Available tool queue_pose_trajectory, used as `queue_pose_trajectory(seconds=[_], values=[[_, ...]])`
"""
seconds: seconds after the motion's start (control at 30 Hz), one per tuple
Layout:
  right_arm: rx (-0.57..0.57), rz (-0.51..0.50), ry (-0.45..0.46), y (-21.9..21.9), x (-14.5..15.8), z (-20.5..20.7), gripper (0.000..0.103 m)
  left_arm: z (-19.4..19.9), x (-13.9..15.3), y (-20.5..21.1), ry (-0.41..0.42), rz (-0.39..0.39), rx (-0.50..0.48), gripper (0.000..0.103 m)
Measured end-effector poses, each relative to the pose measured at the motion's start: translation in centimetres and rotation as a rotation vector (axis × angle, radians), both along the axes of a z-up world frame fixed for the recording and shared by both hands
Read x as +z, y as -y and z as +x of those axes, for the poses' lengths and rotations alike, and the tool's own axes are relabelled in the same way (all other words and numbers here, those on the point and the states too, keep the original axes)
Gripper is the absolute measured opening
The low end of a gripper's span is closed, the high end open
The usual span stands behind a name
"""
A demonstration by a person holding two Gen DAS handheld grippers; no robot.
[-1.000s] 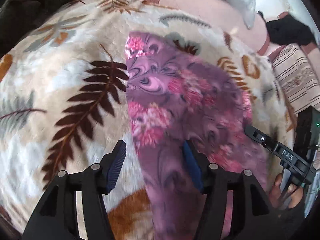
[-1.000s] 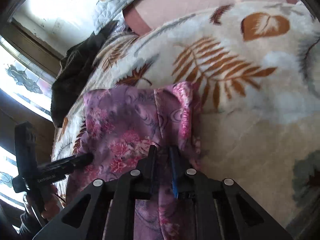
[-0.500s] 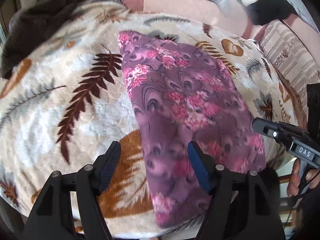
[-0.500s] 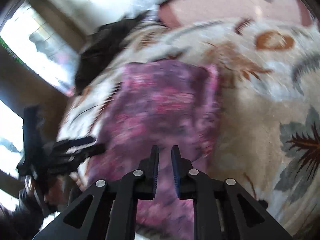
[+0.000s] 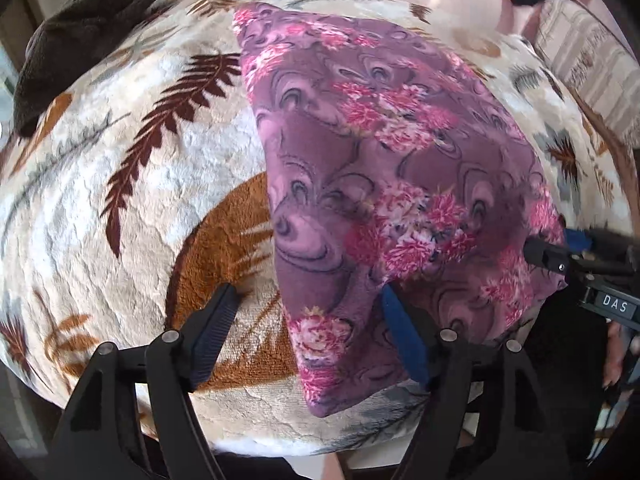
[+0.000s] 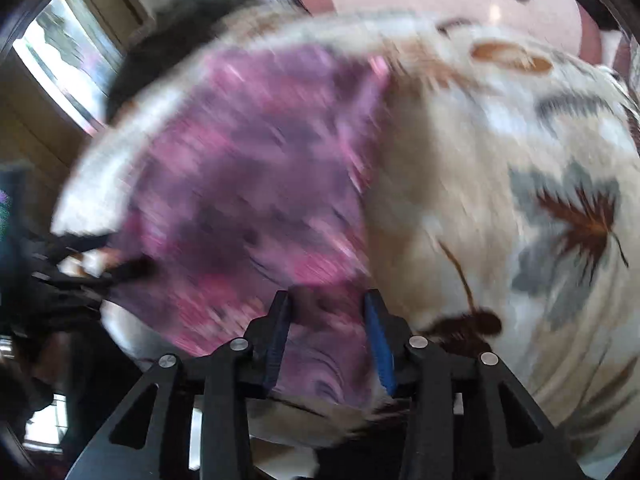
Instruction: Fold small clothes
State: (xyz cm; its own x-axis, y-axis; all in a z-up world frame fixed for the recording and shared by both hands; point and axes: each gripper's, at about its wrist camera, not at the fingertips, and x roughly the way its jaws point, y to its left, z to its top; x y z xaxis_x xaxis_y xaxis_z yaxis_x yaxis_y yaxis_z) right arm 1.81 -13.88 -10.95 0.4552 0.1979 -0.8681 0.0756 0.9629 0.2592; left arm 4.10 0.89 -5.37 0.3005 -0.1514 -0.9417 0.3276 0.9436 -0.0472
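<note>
Releasing: both grippers are letting go of the purple floral fleece garment [image 5: 380,168], which a second ago was still pinched in the right one.
Garment position: it is lying folded into a long panel on the cream plush blanket with brown leaf print [image 5: 132,208], which is covering a bed; its near end is reaching the blanket's front edge.
Left gripper [image 5: 308,320]: its fingers are standing wide and still opening; the near-left corner of the garment is lying between them, but neither pad is pressing on it.
Right gripper [image 6: 326,332]: its fingers are parting from a near-closed pinch; the garment's near edge is sitting loosely between them, with gaps showing at both pads. This view is heavily motion-blurred.
Change noted: both grippers are drawing back toward the near edge of the bed, compared with the earlier views where they sat further up the cloth.
Meaning for task: the current fold is appearing laid down and complete; a further fold across the length is probably remaining.
Surroundings: a dark brown fuzzy cloth [image 5: 92,12] is lying at the far left, well apart from the garment.
</note>
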Motion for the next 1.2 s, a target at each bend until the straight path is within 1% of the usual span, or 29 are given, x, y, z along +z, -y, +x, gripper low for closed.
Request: queue_pose_trajectory(seconds=[0.03,0.1,0.17,0.27,0.37,0.4,0.43,0.47,0.5,0.53,0.57,0.6,0.63,0.7,0.77,0.83,0.9,1.0,1.07,1.2], values=[[-0.013,0.019,-0.004,0.2,0.2,0.0,0.046,0.0,0.0,-0.1,-0.005,-0.004,0.005,0.075],[-0.017,0.009,-0.018,0.3,0.6,0.1,0.046,-0.2,0.1,-0.4,-0.011,-0.004,0.014,0.075],[-0.017,-0.032,-0.025,0.5,1.1,-0.1,0.047,-0.6,0.2,-0.5,-0.008,0.004,0.014,0.075],[-0.025,-0.105,-0.040,1.0,2.0,-0.6,0.048,-1.4,0.6,-0.4,0.016,0.031,0.003,0.075],[-0.031,-0.177,-0.035,1.6,3.5,-1.9,0.054,-2.1,1.1,-0.4,0.029,0.051,-0.002,0.075],[-0.030,-0.202,-0.030,1.8,4.2,-2.3,0.057,-2.5,1.5,-0.6,0.040,0.053,-0.006,0.075],[-0.024,-0.233,-0.021,2.0,4.8,-3.0,0.066,-2.9,1.8,-0.7,0.054,0.056,-0.011,0.075],[-0.017,-0.264,-0.010,2.2,5.2,-3.7,0.070,-3.5,2.3,-0.9,0.086,0.067,-0.021,0.075],[-0.011,-0.313,0.008,2.0,5.8,-4.2,0.079,-4.0,2.5,-1.0,0.112,0.083,-0.027,0.075],[-0.006,-0.345,0.021,2.3,6.2,-4.8,0.086,-4.5,2.8,-1.2,0.144,0.105,-0.033,0.075],[-0.002,-0.382,0.035,2.0,6.4,-5.1,0.089,-5.1,2.9,-1.4,0.176,0.128,-0.043,0.075],[0.006,-0.418,0.050,1.6,6.6,-5.7,0.094,-5.8,3.0,-1.5,0.206,0.158,-0.058,0.075],[0.014,-0.433,0.055,1.5,6.6,-5.9,0.096,-6.2,3.0,-1.5,0.224,0.178,-0.068,0.075],[0.030,-0.455,0.061,1.2,6.4,-6.5,0.096,-7.4,3.0,-1.7,0.251,0.200,-0.082,0.075],[0.029,-0.480,0.062,0.6,6.3,-6.6,0.097,-8.0,3.0,-1.8,0.259,0.201,-0.087,0.075],[0.017,-0.505,0.087,0.1,6.5,-6.9,0.097,-8.5,3.2,-1.8,0.260,0.188,-0.090,0.075],[-0.001,-0.486,0.114,0.0,7.1,-7.6,0.097,-9.0,3.4,-1.8,0.260,0.172,-0.087,0.075],[-0.023,-0.420,0.153,0.3,8.0,-8.3,0.097,-9.7,3.8,-1.4,0.266,0.160,-0.082,0.075],[-0.025,-0.415,0.162,0.4,8.3,-8.7,0.099,-10.1,4.0,-1.1,0.262,0.149,-0.088,0.075],[-0.019,-0.436,0.168,0.6,8.6,-9.4,0.100,-10.6,4.6,-0.2,0.264,0.139,-0.091,0.075]])
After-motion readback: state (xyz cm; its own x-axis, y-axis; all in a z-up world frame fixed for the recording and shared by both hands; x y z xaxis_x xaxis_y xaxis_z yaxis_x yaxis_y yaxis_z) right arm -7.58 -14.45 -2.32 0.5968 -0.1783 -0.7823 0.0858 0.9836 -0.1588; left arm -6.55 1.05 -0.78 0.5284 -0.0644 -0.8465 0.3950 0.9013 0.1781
